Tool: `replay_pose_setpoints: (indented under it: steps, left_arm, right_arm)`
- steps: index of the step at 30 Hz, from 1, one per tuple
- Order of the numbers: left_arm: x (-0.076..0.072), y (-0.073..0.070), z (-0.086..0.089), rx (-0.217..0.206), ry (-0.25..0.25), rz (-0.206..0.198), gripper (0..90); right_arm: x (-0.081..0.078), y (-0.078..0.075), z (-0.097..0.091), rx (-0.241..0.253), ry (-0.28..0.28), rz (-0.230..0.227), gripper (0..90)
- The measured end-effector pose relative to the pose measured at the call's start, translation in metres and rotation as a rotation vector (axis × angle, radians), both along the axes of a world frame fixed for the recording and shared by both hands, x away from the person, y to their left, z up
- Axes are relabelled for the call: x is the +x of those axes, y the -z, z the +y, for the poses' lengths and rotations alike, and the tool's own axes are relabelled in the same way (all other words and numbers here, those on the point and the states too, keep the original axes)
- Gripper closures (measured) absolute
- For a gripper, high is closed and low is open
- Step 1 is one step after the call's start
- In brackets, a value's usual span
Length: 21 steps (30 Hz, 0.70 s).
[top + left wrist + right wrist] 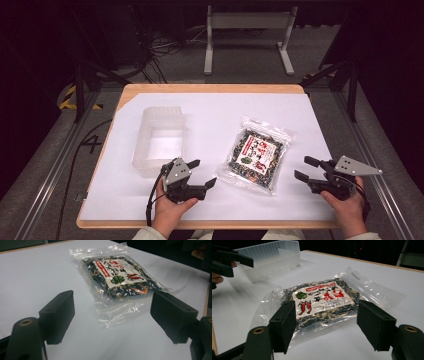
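A: How are the fingers standing on the left gripper (205,173)?

B: Its 2 jaws are standing apart with nothing between them. In the left gripper view, bare white sheet is showing in the gap, and the near edge of the snack bag (117,277) is lying just beyond the tips, not touched.

A: And the right gripper (306,168)?

B: Released as well, spread wide. In the right gripper view its 2 black jaws are framing the bag (319,301) from this side, but the pads are pressing on nothing.

A: Where is the bag lying?

B: The snack bag (256,154) is lying flat on the white sheet (210,112), between the 2 grippers, right of the table's middle. It is a clear pouch of dark dried bits with a white and red label facing up, turned a little askew.

A: What else is sitting around it?

B: A clear plastic tub (159,141) is standing to the bag's left, well apart from it, just beyond the left gripper. The sheet is covering most of the wooden table (210,88), whose edge is showing along the far side.
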<state>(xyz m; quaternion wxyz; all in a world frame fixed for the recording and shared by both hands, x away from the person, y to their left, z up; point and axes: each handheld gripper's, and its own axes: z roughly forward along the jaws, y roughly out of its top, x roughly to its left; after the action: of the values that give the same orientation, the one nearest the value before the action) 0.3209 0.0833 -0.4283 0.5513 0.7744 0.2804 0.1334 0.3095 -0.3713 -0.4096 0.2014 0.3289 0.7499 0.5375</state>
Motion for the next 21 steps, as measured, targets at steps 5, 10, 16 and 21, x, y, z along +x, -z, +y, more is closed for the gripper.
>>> replay_pose_setpoints:
  steps: [5, 10, 16, 21]
  left_arm:
    - [-0.0020, 0.0026, -0.0024, -0.043, 0.022, 0.000, 19.4]
    - [-0.0020, 0.0065, -0.0038, -0.087, 0.034, -0.018, 18.4]
    - [-0.0018, 0.0076, -0.0035, -0.087, 0.022, -0.021, 18.9]
    - [-0.0009, 0.0080, -0.0040, -0.069, 0.016, -0.024, 19.1]
  right_arm:
    - [-0.0006, 0.0002, 0.0037, 0.000, -0.015, -0.007, 30.3]
    - [0.0000, -0.0005, 0.0025, 0.011, -0.008, -0.026, 28.9]
    - [0.0018, -0.0005, 0.0048, 0.012, -0.013, -0.037, 29.2]
    - [0.0078, -0.0022, 0.0054, 0.022, -0.010, -0.022, 29.7]
